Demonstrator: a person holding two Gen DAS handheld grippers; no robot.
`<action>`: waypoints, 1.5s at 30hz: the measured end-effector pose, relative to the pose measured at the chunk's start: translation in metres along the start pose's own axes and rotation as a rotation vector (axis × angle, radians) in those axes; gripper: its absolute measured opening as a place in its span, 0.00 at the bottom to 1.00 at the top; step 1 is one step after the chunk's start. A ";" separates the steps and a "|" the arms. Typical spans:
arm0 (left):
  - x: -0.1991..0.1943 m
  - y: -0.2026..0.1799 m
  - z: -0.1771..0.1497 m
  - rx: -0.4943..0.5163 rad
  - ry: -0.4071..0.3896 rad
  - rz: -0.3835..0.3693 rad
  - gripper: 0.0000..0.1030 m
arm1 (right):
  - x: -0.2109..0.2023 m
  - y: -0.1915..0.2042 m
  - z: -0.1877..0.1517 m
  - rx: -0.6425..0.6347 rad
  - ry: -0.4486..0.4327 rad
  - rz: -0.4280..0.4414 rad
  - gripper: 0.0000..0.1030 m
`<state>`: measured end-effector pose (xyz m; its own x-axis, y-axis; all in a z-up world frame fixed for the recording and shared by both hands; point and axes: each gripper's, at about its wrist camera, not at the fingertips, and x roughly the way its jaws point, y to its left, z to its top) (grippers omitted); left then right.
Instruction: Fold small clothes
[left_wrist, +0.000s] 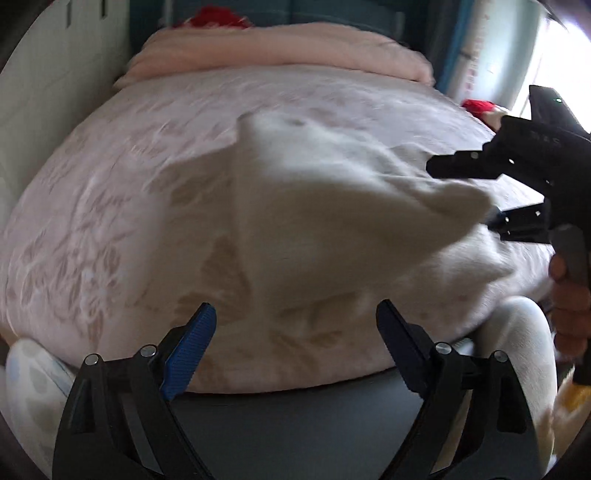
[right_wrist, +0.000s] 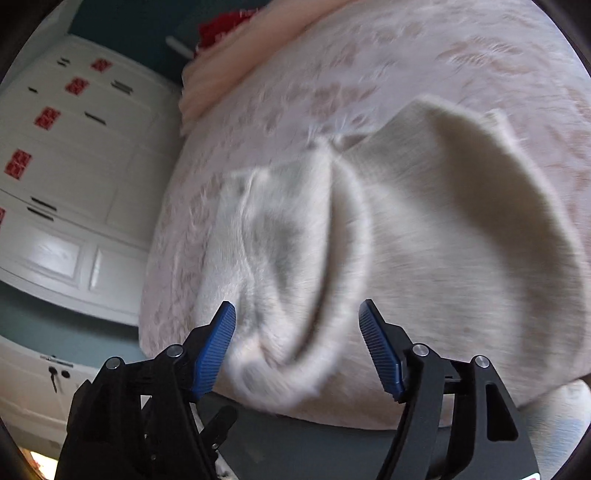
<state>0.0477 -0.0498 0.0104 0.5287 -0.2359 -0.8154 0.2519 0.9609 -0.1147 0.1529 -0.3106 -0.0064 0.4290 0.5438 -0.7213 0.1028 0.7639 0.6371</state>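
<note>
A small cream-white garment (left_wrist: 314, 214) lies rumpled and blurred on the pink floral bedspread (left_wrist: 92, 221). In the left wrist view my left gripper (left_wrist: 295, 312) stands open just short of the garment's near edge, nothing between its blue pads (left_wrist: 192, 343). My right gripper (left_wrist: 461, 194) shows at the right with its jaws apart around a raised corner of the cloth. In the right wrist view the right gripper (right_wrist: 295, 314) is open; a thick fold of the garment (right_wrist: 295, 251) bulges between its fingers, and the pads (right_wrist: 216, 354) are not pressing on it.
A folded pink blanket (left_wrist: 280, 48) and a red item (left_wrist: 214, 16) lie at the bed's far end. A white wardrobe with red stickers (right_wrist: 74, 147) stands left of the bed. A person's hand (left_wrist: 570, 306) and light trouser leg (left_wrist: 517, 350) are at the right.
</note>
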 end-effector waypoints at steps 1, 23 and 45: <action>0.005 0.005 0.001 -0.018 0.003 0.001 0.83 | 0.007 0.005 0.002 -0.004 0.013 -0.005 0.66; 0.050 -0.045 0.017 0.082 0.109 -0.090 0.24 | -0.059 -0.104 -0.014 0.112 -0.204 -0.160 0.26; 0.024 -0.055 0.013 0.144 0.122 -0.086 0.31 | -0.081 -0.118 -0.038 0.115 -0.255 -0.192 0.32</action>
<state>0.0571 -0.1098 0.0049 0.4003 -0.2888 -0.8697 0.4100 0.9052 -0.1119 0.0721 -0.4320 -0.0336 0.6010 0.2786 -0.7491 0.2974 0.7920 0.5331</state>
